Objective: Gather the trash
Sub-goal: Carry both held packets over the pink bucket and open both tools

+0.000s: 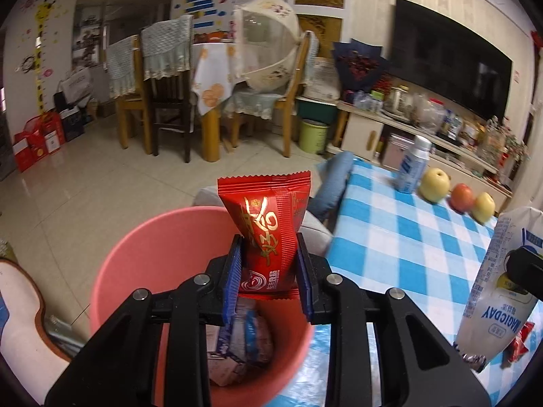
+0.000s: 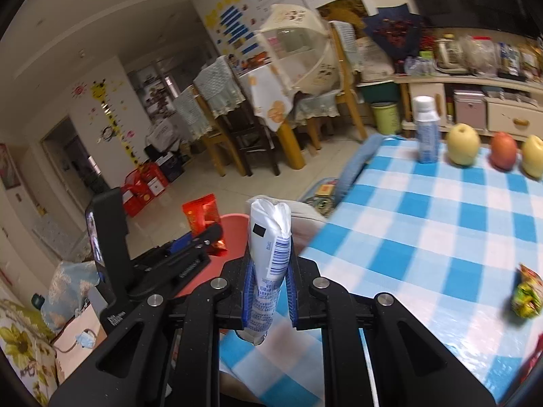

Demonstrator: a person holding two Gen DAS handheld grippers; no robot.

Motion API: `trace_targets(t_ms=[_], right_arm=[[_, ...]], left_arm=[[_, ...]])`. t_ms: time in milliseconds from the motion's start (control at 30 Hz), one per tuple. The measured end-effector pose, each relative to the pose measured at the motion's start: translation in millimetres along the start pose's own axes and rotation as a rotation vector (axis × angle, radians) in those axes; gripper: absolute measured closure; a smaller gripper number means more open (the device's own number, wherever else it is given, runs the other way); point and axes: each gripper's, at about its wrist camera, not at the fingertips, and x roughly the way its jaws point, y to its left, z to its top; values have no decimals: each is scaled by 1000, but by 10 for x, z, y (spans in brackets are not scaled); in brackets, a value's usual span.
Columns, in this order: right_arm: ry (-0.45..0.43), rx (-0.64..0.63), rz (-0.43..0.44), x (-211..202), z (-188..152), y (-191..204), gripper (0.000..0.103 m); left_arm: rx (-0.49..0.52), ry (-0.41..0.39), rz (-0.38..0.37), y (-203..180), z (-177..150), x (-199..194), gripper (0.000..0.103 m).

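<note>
STEP: drop-off into pink bin (image 1: 142, 257) | LEFT: left gripper (image 1: 269, 271) clamped on red snack packet (image 1: 268, 224), poised over bin at 6 o'clock | RIGHT: right gripper (image 2: 269, 291) clamped on white pouch (image 2: 269, 247), over desk (image 2: 424, 220) edge, bin at 10 o'clock | NEXT: likely part left fingers, then carry pouch across.

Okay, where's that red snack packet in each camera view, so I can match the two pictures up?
Left wrist view: the red snack packet stands at centre, clamped in the left gripper above the pink bin.
Right wrist view: it sits left of centre, small, over the bin.
Shared landmark: the white bottle standing beside the fruit on the checked tablecloth.
</note>
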Motion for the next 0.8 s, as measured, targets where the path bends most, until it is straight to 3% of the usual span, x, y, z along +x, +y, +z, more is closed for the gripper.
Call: trace_targets(t_ms=[367, 800], right_arm=[[56, -36, 73, 627, 75, 420, 86], [110, -49, 108, 1087, 21, 569, 86]], left_arm=[[-111, 35, 91, 490, 31, 139, 72], [-147, 62, 134, 682, 10, 205, 72]])
